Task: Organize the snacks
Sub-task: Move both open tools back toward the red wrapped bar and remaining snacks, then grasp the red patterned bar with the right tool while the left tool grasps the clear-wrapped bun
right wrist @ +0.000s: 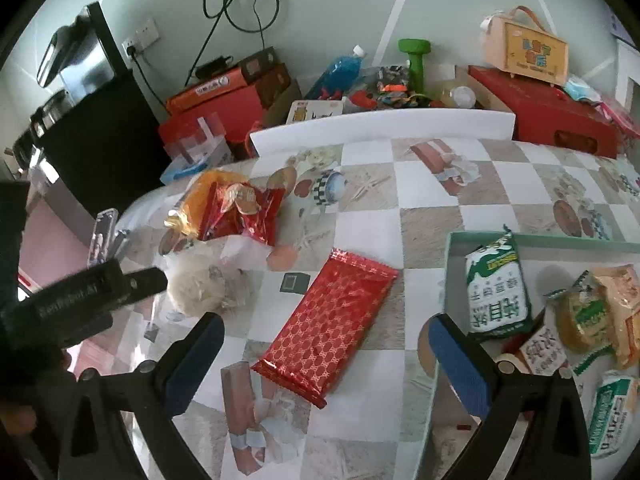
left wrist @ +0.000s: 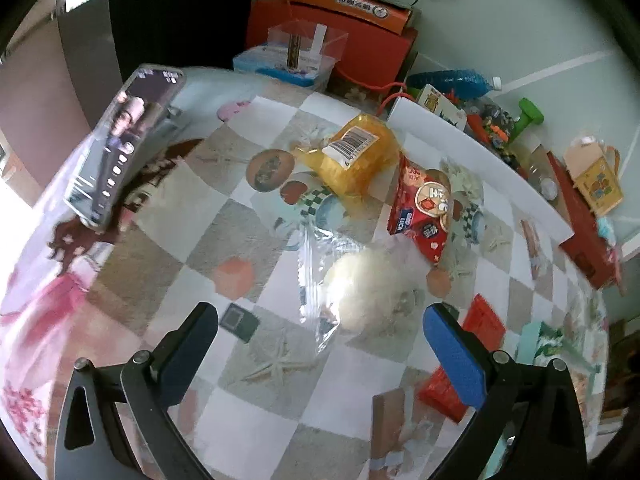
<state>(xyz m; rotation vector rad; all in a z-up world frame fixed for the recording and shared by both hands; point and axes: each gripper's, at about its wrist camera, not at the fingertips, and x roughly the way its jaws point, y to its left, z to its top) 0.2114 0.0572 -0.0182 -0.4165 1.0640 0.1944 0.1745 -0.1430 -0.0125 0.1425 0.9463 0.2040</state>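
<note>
Meanwhile, both grippers hang with fingers spread wide and nothing between them above a table covered in a checked, picture-printed cloth. Ahead of the left gripper lies a clear bag holding a pale round bun, with a red biscuit packet and a yellow-orange bag bearing a barcode label beyond it, touching one another near the table's far edge. Below the right gripper rests a long red foil-wrapped bar, lying diagonally between its fingers. Just beside the right finger sits a pale green tray at the table's right side, holding a green-and-white snack packet and several other wrapped snacks. Propped upright near the table's left edge stands a phone. Red boxes and toys crowd the floor behind.
</note>
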